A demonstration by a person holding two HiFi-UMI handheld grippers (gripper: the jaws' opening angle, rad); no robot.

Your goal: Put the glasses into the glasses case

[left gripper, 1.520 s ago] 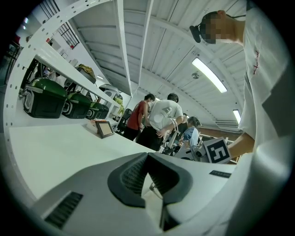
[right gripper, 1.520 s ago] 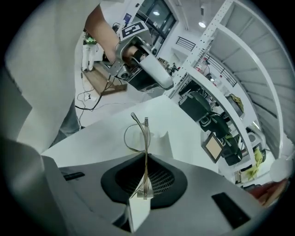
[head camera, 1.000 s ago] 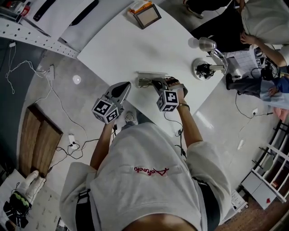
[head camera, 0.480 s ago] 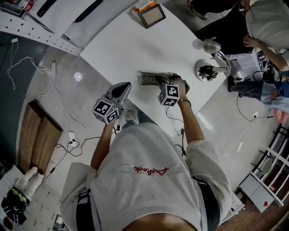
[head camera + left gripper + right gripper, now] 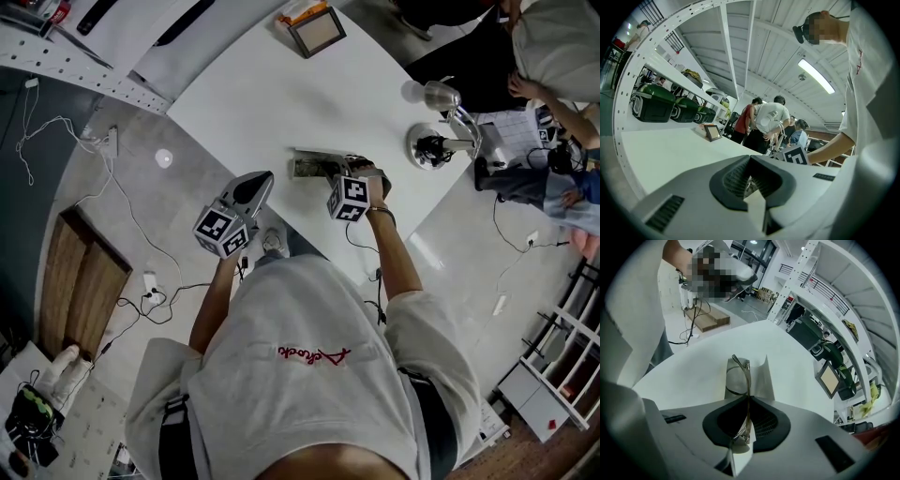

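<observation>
In the right gripper view my right gripper (image 5: 749,397) is shut on thin-framed glasses (image 5: 740,373), gripping them edge-on. The glasses hang just above an open pale glasses case (image 5: 761,376) on the white table (image 5: 698,366). In the head view the case (image 5: 307,165) lies near the table's front edge, with the right gripper (image 5: 339,172) tilted steeply down over its right end. My left gripper (image 5: 260,179) hovers off the table's edge, left of the case. Its jaws meet at the tips (image 5: 750,158) with nothing between them.
A small framed picture (image 5: 315,30) stands at the table's far edge. A desk lamp on a round base (image 5: 433,142) sits at the right. People stand beyond the table's right side (image 5: 553,56). Shelves with dark cases (image 5: 656,105) line the wall.
My right gripper has sunk a little toward the case with the glasses still in it. The left gripper has not moved.
</observation>
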